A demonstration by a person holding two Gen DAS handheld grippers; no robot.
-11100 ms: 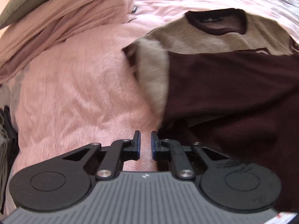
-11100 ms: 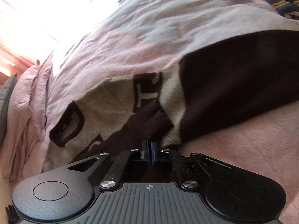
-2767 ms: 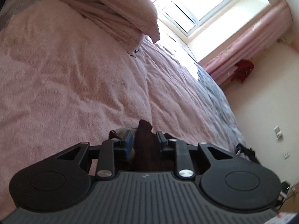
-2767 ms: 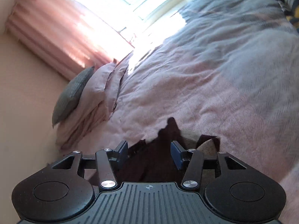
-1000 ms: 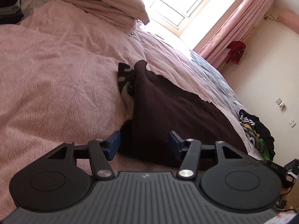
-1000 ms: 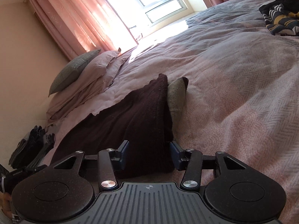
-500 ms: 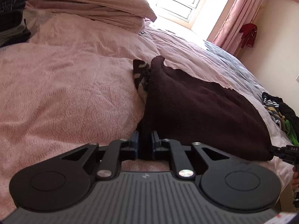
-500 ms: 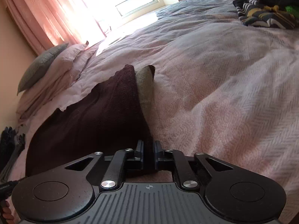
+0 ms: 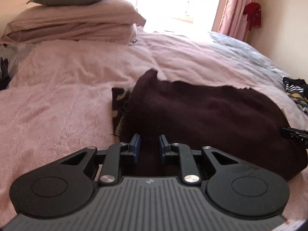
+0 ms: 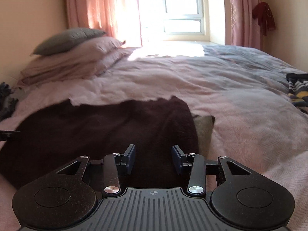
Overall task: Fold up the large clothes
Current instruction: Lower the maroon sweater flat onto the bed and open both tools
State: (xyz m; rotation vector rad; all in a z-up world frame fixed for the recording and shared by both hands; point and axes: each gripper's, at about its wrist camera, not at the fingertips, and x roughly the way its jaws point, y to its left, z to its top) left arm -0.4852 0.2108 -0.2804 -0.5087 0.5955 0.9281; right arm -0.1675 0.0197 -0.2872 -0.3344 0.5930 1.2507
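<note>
Both tools, left [image 9: 148, 146] and right [image 10: 153, 158], sit spread over the sweater [image 9: 211, 111]; nudging its near edge risks undoing the fold on the bed [image 9: 57, 105].

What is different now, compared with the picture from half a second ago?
Both grippers have let go: the left gripper and the right gripper, shut on the near edge of the dark sweater then, now stand open over it. The sweater stays folded on the pink bedspread, and the pillows are unmoved.
</note>
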